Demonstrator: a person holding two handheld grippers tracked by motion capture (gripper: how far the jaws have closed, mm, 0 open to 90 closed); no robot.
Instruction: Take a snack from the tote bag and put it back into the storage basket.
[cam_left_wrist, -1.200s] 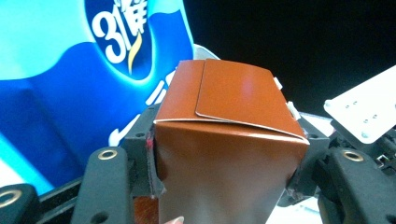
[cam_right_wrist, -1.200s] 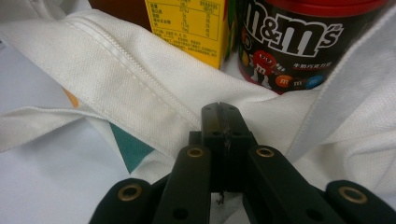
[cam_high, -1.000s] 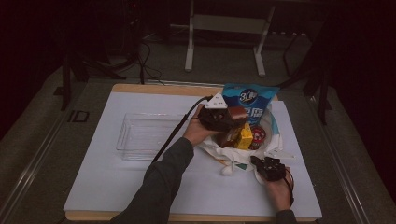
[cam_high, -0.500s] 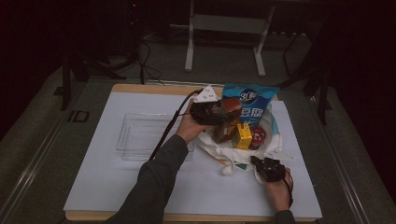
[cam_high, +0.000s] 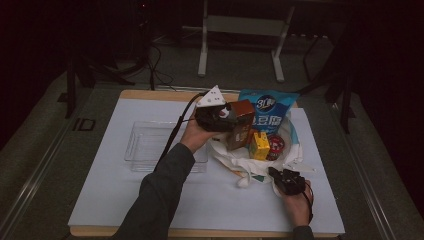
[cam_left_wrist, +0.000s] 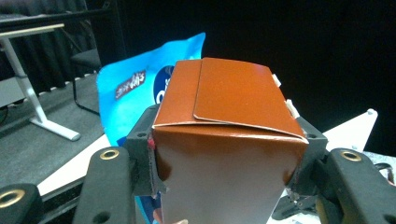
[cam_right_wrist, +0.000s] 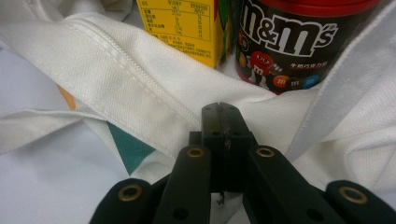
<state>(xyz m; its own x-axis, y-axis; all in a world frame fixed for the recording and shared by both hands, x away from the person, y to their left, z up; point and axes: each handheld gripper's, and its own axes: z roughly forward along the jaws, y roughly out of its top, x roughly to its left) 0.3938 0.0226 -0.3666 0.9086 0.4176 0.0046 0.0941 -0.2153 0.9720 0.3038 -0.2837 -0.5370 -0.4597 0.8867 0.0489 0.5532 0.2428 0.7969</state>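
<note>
My left gripper (cam_high: 231, 118) is shut on a brown carton (cam_high: 242, 121), held tilted in the air above the white cloth bag (cam_high: 239, 161). In the left gripper view the carton (cam_left_wrist: 224, 140) sits squeezed between both jaws, with the blue snack bag (cam_left_wrist: 130, 95) behind it. My right gripper (cam_high: 281, 176) rests at the bag's near right edge. Its jaws are pressed together and its tip (cam_right_wrist: 222, 112) lies on the bag's white cloth (cam_right_wrist: 140, 79). No cloth shows between them. A yellow carton (cam_right_wrist: 187, 23) and an M&M's can (cam_right_wrist: 285, 42) lie just beyond.
A clear plastic tray (cam_high: 150, 146) lies left of the bag on the white table cover (cam_high: 100, 200). The blue snack bag (cam_high: 267, 112), yellow carton (cam_high: 259, 145) and M&M's can (cam_high: 275, 146) rest in the bag's mouth. A cable trails from the left gripper across the tray.
The left gripper has lifted the brown carton up out of the bag and carried it leftward. The right gripper has stayed at the bag's edge.
</note>
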